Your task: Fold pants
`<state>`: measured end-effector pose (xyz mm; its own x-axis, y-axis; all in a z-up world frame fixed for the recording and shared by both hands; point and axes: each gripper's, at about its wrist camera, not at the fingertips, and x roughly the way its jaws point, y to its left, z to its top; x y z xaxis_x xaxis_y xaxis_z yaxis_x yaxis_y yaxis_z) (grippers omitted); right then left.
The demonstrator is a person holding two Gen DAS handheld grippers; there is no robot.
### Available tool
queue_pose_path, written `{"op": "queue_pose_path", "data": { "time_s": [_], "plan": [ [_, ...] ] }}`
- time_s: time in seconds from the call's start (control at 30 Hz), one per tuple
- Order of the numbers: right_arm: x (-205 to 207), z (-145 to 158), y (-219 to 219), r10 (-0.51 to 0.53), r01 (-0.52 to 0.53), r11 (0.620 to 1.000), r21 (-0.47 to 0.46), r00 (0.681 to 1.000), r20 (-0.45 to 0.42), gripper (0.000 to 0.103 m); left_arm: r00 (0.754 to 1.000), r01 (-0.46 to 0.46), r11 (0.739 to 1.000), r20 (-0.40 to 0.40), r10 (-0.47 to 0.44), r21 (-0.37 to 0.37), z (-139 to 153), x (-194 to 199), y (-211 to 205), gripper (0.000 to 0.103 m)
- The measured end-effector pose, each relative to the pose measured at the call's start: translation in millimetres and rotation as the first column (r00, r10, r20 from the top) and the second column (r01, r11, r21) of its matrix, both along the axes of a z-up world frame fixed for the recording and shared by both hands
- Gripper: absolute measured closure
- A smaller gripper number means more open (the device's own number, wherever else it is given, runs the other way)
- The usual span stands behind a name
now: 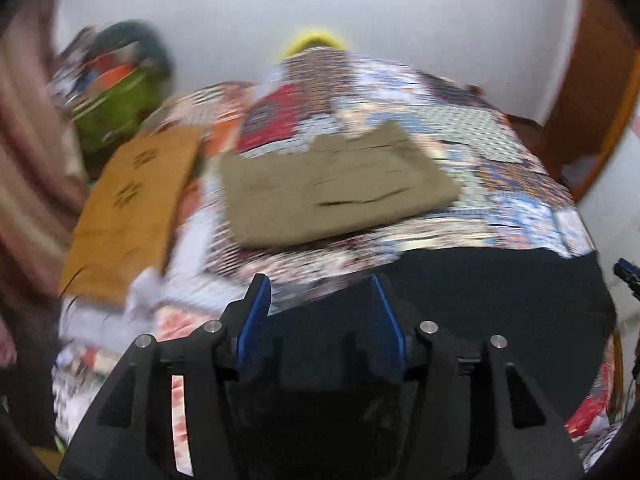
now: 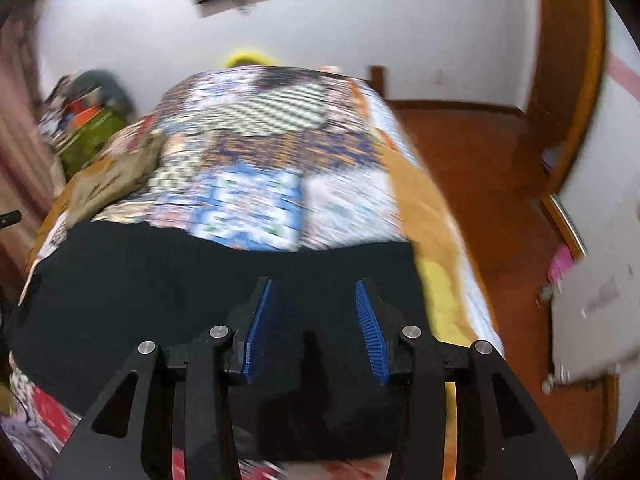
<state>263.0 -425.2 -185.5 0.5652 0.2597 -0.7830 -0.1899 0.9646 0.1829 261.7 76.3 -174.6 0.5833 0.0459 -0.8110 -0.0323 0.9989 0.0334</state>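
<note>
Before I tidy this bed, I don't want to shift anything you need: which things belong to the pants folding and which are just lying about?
Part of the job:
- black pants, spread at the near edge of the bed
- left gripper and right gripper, both open above them

Just lying about:
- folded khaki garment
- orange-brown garment
- patchwork bedspread
- green bag

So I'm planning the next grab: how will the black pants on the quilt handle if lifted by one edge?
The black fabric pants lie flat and spread wide, so probably floppy, draping and sagging. Likely light; may drag on the patchwork quilt.
</note>
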Motion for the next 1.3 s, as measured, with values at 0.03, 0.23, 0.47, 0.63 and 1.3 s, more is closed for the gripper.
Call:
{"op": "queue_pose_path", "data": {
  "time_s": [0.03,0.23,0.47,0.63,1.3],
  "plan": [
    [6.1,4.2,17.2,0.040,-0.040,0.999,-0.005,0.999,0.011,0.063,1.000,-0.029,1.000,-0.003,0.029,-0.001,-2.7,-4.3,14.0,0.048],
    [26.0,22.5,101.1,0.245,-0.242,0.969,-0.053,0.968,0.061,0.055,0.987,-0.158,0.987,-0.036,0.157,-0.020,-30.0,-26.9,83.5,0.044],
    [49.0,24.3,198.1,0.446,-0.438,0.890,-0.128,0.894,0.043,0.054,0.977,-0.187,0.974,-0.130,0.171,-0.128,-76.4,-22.6,112.3,0.044],
    [60.2,14.6,261.0,0.565,-0.561,0.816,-0.139,0.825,-0.007,0.054,0.975,-0.171,0.966,-0.176,0.137,-0.192,-98.1,-13.1,111.9,0.042],
    [90.7,-45.5,351.9,0.745,-0.766,0.643,0.028,0.616,-0.257,0.054,0.972,-0.171,0.898,-0.221,0.085,-0.406,-126.7,-0.2,129.7,0.052]
  ]
}}
